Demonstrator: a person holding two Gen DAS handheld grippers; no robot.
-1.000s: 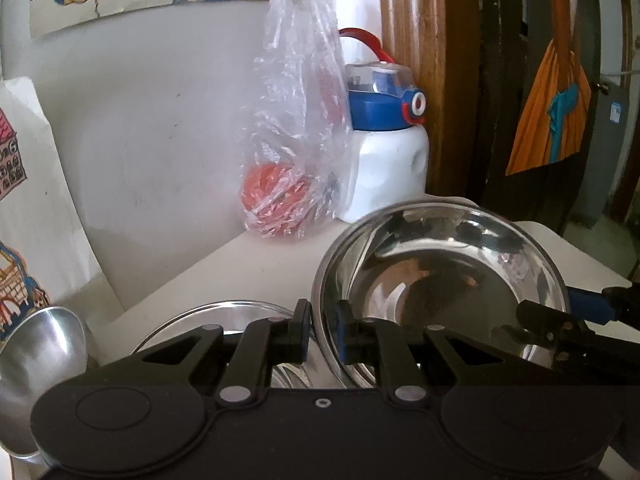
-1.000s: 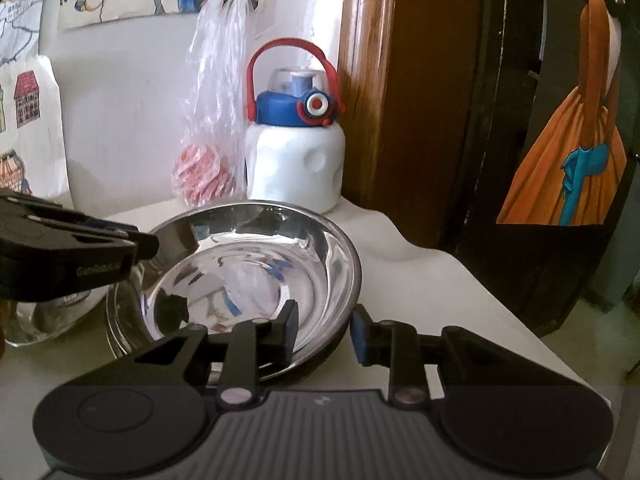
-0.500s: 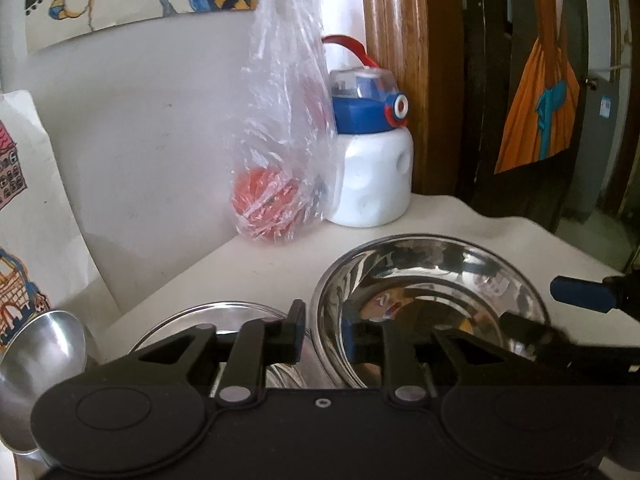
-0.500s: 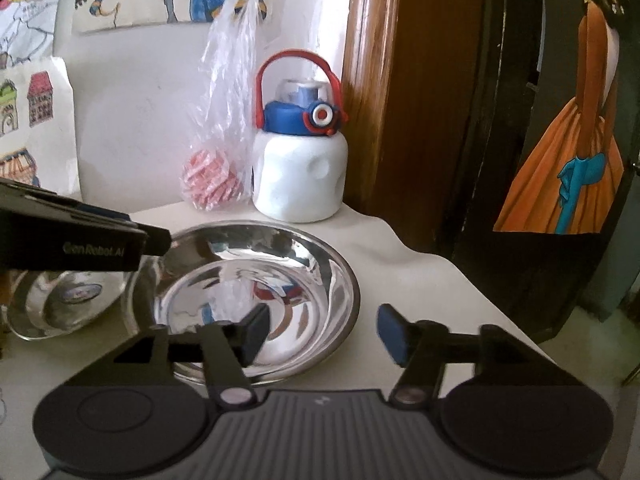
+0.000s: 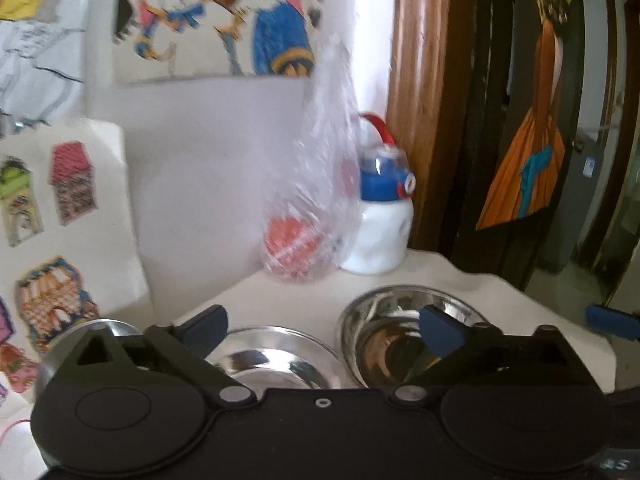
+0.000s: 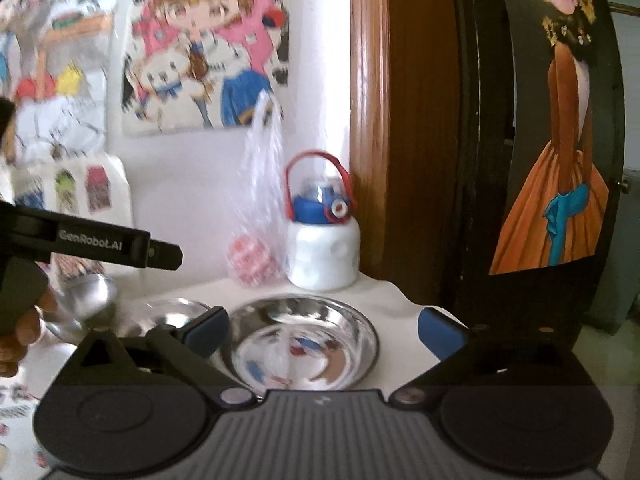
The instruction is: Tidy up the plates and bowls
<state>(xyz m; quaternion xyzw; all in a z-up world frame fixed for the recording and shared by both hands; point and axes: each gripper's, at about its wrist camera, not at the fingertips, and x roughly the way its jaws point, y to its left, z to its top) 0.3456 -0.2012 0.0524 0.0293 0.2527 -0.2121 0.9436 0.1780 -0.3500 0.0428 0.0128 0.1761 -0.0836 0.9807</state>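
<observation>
A large steel bowl (image 5: pixel 396 320) (image 6: pixel 304 340) sits on the white table, right of a second shallow steel plate (image 5: pixel 268 356) (image 6: pixel 176 308). A small steel bowl (image 5: pixel 100 328) (image 6: pixel 88 300) stands further left by the wall. My left gripper (image 5: pixel 322 326) is open and empty, raised above and behind both dishes. My right gripper (image 6: pixel 322 326) is open and empty, pulled back above the large bowl. The left gripper shows from the side in the right wrist view (image 6: pixel 120 244).
A white bottle with a blue lid and red handle (image 5: pixel 380 228) (image 6: pixel 324 240) stands at the back by a wooden door frame (image 6: pixel 372 120). A clear plastic bag with a red ball (image 5: pixel 304 236) (image 6: pixel 256 256) hangs beside it. The table edge (image 5: pixel 560 312) drops off at right.
Both grippers have opened, let go of the large bowl's rim, and pulled back and up. The bowl now rests flat on the table.
</observation>
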